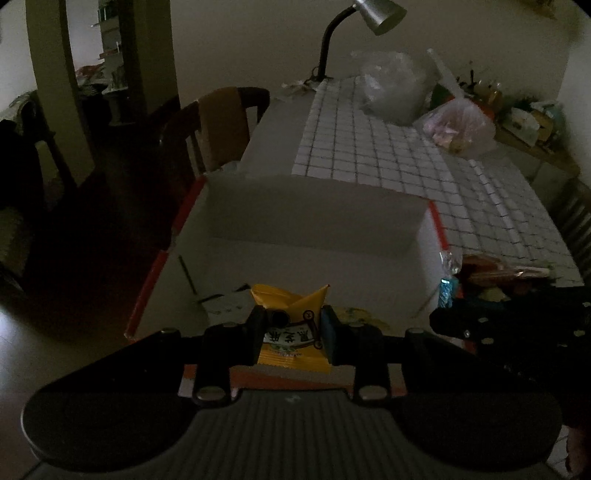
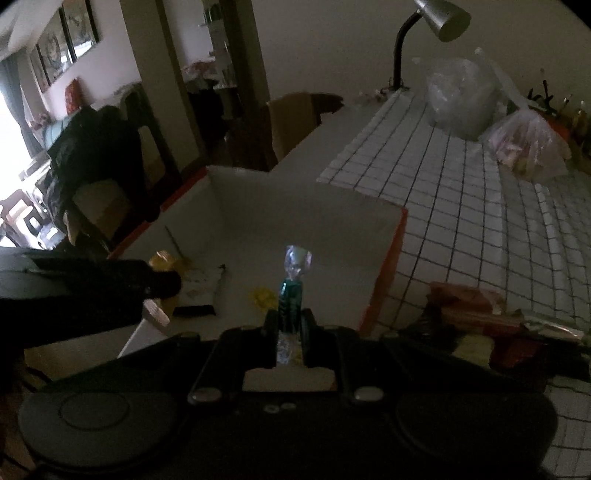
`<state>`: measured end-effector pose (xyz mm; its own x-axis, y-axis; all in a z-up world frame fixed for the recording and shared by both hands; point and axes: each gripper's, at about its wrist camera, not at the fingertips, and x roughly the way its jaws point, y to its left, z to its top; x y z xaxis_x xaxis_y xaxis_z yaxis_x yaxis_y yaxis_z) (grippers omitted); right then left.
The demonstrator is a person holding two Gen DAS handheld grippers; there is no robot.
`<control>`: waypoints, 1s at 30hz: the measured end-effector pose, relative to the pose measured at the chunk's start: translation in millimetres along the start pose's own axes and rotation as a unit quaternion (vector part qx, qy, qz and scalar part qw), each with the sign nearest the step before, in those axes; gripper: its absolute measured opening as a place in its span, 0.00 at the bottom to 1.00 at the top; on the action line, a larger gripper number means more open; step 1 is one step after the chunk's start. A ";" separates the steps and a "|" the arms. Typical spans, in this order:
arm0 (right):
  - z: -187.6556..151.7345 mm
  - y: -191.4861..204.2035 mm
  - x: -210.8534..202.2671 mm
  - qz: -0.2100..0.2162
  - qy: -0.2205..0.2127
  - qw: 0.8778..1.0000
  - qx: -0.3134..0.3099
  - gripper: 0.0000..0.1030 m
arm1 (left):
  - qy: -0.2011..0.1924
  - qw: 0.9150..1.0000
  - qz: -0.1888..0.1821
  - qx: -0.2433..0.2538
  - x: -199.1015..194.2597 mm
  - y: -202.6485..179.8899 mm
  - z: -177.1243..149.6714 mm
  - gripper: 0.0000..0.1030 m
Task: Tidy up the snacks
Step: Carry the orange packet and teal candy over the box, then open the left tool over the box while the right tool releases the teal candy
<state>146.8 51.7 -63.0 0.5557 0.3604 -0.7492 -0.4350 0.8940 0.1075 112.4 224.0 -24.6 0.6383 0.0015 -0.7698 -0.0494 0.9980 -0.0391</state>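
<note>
My left gripper (image 1: pixel 293 332) is shut on a yellow snack packet (image 1: pixel 291 345) with printed characters, held over the near part of an open white box (image 1: pixel 314 218) with red edges. My right gripper (image 2: pixel 290 334) is shut on a thin teal candy (image 2: pixel 290 299) with a clear twisted wrapper end, also above the white box (image 2: pixel 295 206). In the left wrist view the teal candy (image 1: pixel 447 291) and the right gripper's dark body show at the right. In the right wrist view the left gripper's dark body crosses the left side over the box. A few small snacks lie on the box floor (image 2: pixel 264 297).
A heap of wrapped snacks (image 2: pixel 480 314) lies on the checked tablecloth (image 2: pixel 461 206) right of the box. Plastic bags (image 2: pixel 524 147) and a desk lamp (image 2: pixel 439 18) stand at the table's far end. A chair (image 1: pixel 221 122) stands by the table's left side.
</note>
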 end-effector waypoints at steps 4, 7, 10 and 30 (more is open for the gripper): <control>0.8 6.2 17.4 -0.008 0.014 1.000 -0.003 0.10 | 0.014 1.000 0.006 0.005 15.9 9.4 0.6 0.30; -0.7 8.4 28.2 -0.015 0.027 1.000 -0.006 0.10 | 0.023 1.000 0.009 0.009 26.3 12.5 -0.7 0.30; -5.1 10.7 34.5 -0.020 0.039 0.999 -0.007 0.10 | 0.032 0.999 0.008 0.016 33.9 13.1 -4.8 0.30; -18.1 4.2 22.8 -0.019 0.036 0.999 0.012 0.34 | 0.030 0.999 -0.004 0.028 25.9 2.7 -19.7 0.55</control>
<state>144.8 58.8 -91.5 0.5191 0.3073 -0.7975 -0.3978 0.9128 0.0928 113.7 225.5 -57.2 0.5916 -0.0081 -0.8062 -0.0007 0.9999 -0.0105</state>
